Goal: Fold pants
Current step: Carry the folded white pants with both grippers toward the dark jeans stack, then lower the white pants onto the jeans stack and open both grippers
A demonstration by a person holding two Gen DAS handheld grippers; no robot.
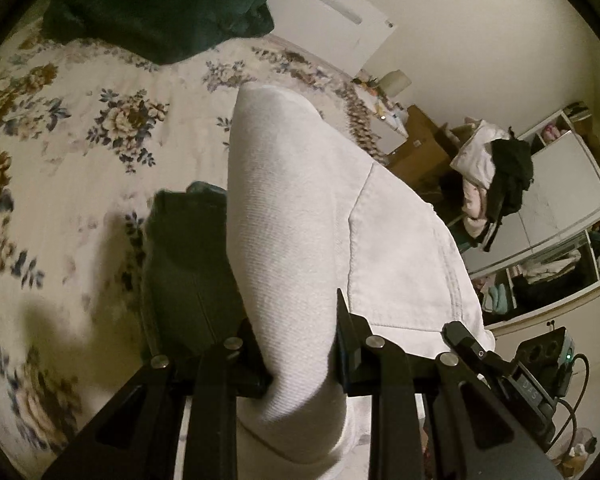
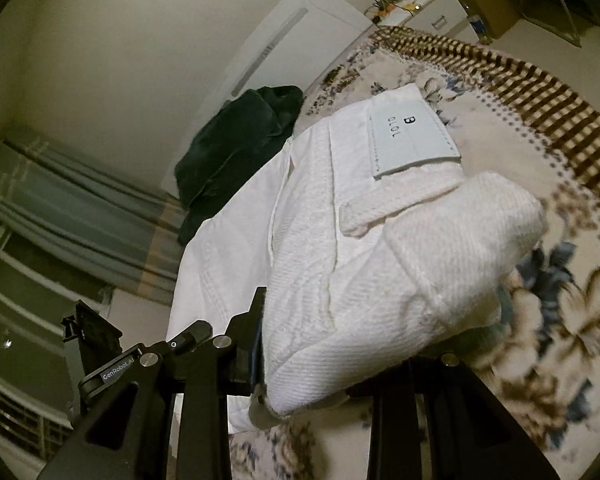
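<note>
White denim pants [image 1: 300, 216] hang raised above a floral bedspread [image 1: 80, 128]. My left gripper [image 1: 300, 344] is shut on a thick fold of the white fabric near a back pocket [image 1: 400, 248]. In the right wrist view my right gripper [image 2: 332, 344] is shut on the waistband end of the same pants [image 2: 360, 248], where a pale label patch [image 2: 412, 140] and a belt loop show. The right gripper's right finger is hidden under the cloth. The other gripper's black body [image 2: 92, 336] shows at the lower left.
A dark green garment [image 1: 156, 8] lies at the far side of the bed [image 2: 236, 148], and another dark piece [image 1: 188, 256] lies under the lifted pants. A white door [image 1: 324, 8], a wardrobe with clothes [image 1: 500, 176] and a power strip [image 1: 548, 352] stand beyond the bed.
</note>
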